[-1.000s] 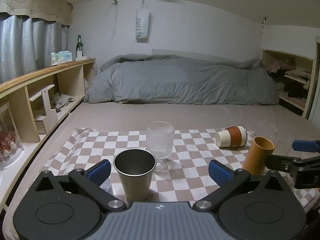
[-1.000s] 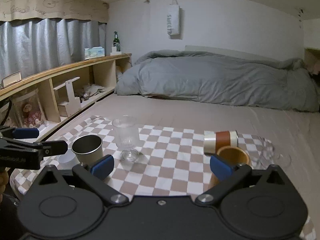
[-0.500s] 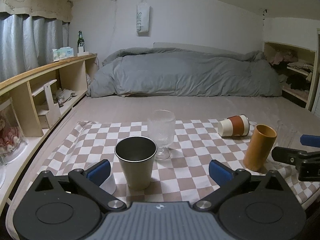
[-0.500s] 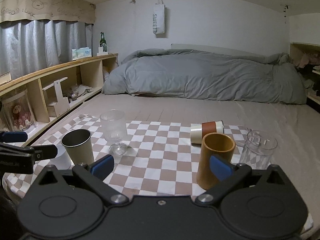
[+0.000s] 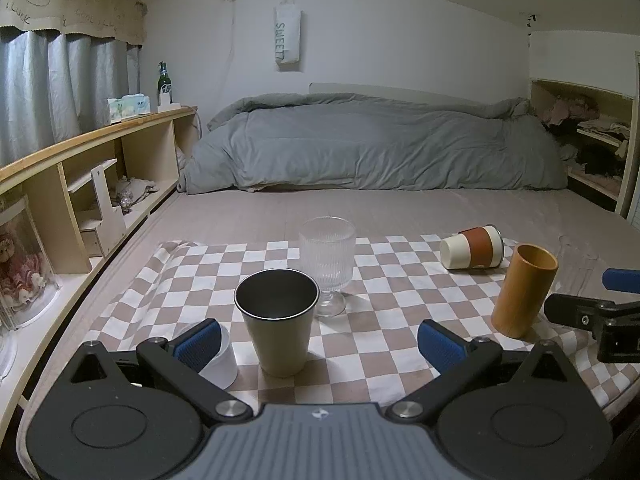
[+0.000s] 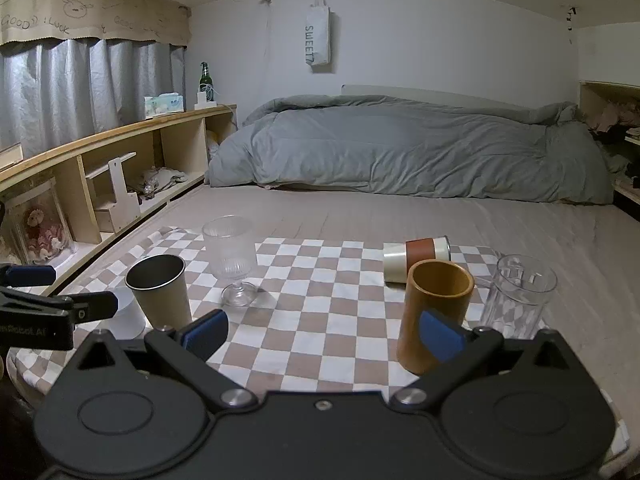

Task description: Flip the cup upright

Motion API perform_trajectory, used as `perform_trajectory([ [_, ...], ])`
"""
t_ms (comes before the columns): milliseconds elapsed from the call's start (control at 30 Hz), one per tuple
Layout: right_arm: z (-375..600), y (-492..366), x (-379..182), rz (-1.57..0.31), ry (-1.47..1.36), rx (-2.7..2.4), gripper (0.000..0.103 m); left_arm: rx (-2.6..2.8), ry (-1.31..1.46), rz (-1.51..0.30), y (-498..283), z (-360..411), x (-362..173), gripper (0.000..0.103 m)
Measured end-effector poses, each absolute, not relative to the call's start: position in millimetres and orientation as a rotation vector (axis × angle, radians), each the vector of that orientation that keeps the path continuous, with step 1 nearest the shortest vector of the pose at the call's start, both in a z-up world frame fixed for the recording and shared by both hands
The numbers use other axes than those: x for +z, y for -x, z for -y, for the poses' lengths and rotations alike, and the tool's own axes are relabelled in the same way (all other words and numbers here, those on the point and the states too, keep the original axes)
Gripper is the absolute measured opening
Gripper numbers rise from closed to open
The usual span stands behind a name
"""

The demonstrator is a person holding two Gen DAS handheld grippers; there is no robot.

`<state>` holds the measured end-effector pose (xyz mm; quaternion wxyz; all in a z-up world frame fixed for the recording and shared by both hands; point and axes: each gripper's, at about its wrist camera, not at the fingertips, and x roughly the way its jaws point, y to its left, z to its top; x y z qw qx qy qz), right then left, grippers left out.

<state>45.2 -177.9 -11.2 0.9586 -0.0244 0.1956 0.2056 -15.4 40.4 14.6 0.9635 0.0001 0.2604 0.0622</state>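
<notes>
A cream cup with a brown sleeve (image 5: 472, 247) lies on its side at the far right of the checked cloth (image 5: 384, 292); it also shows in the right wrist view (image 6: 416, 259). My left gripper (image 5: 318, 342) is open and empty, with a steel cup (image 5: 277, 322) standing upright between its fingers. My right gripper (image 6: 322, 332) is open and empty, with an orange cup (image 6: 436, 314) upright just behind its right finger. The lying cup is well beyond both grippers.
A ribbed stemmed glass (image 5: 327, 262) stands mid-cloth. A clear tumbler (image 6: 516, 298) stands at the cloth's right edge. A white upside-down cup (image 5: 218, 358) sits by my left finger. Wooden shelves (image 5: 100, 184) run along the left. A grey duvet (image 5: 380, 148) lies at the back.
Both grippers have pulled back and risen a little. The right gripper has let go of the orange cup, which now stands upright on the cloth.
</notes>
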Motion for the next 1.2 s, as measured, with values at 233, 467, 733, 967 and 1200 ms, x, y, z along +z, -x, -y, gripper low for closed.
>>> perform_trajectory([
  [233,177.8,-45.4,-12.6,-0.406,0.048,0.423,0.103,0.128,0.0,-0.528,16.0,-40.2,14.5,0.103],
  [467,178.8,-45.9,-13.2,-0.408,0.046,0.421,0.103,0.128,0.0,-0.528,15.8,-40.2,14.6,0.103],
  [733,179.3,-46.6,-13.6,-0.408,0.045,0.419,0.103,0.128,0.0,-0.528,15.7,-40.2,14.8,0.103],
  [967,179.6,-46.0,-13.6,-0.407,0.044,0.419,0.103,0.128,0.0,-0.528,15.8,-40.2,14.8,0.103],
  [1200,179.7,-46.0,-13.6,-0.407,0.044,0.419,0.103,0.128,0.0,-0.528,15.7,-40.1,14.8,0.103],
])
